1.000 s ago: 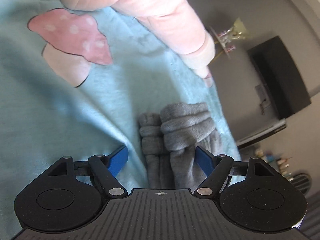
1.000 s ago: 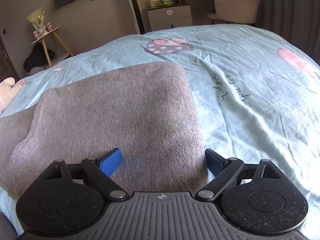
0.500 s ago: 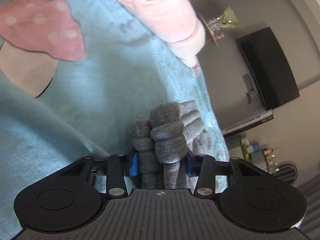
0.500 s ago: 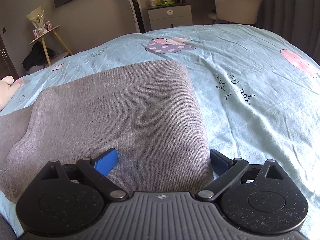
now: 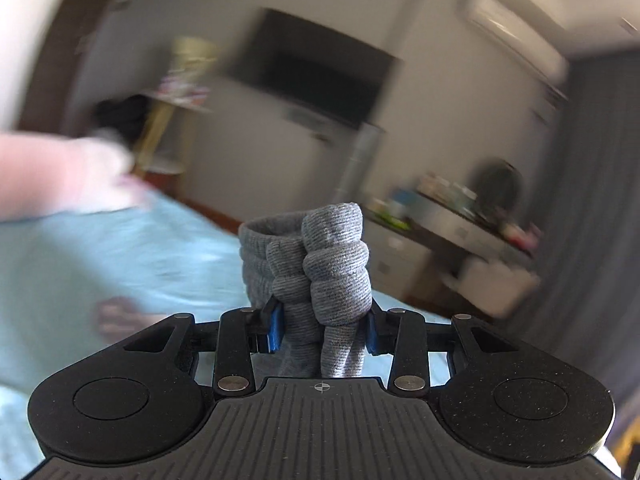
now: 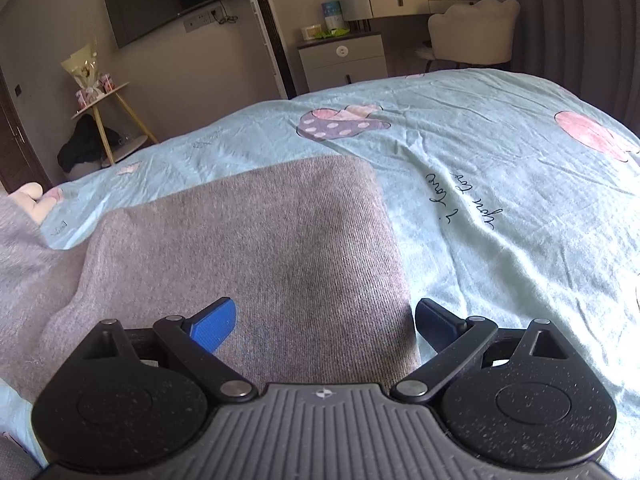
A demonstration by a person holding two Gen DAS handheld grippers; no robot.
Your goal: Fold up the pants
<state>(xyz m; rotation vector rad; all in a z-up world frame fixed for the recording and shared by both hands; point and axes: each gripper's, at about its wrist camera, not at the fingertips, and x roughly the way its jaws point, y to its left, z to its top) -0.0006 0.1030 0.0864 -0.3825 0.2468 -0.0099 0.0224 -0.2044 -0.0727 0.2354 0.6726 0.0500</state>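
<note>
The bed (image 6: 500, 184) fills the right view; the pants (image 6: 256, 248) lie flat at centre, stretching away to lower left. The right gripper (image 6: 324, 316) gapes unclenched, straddling their near end. The left gripper (image 5: 322, 326) clutches the bunched cuffs (image 5: 320, 264), lifted at frame centre.

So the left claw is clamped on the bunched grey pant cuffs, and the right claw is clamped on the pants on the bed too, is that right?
Not quite. The left claw is clamped on the bunched grey pant cuffs, but the right claw is open, jaws spread wide over the pants on the bed, as the right wrist view shows.
</note>
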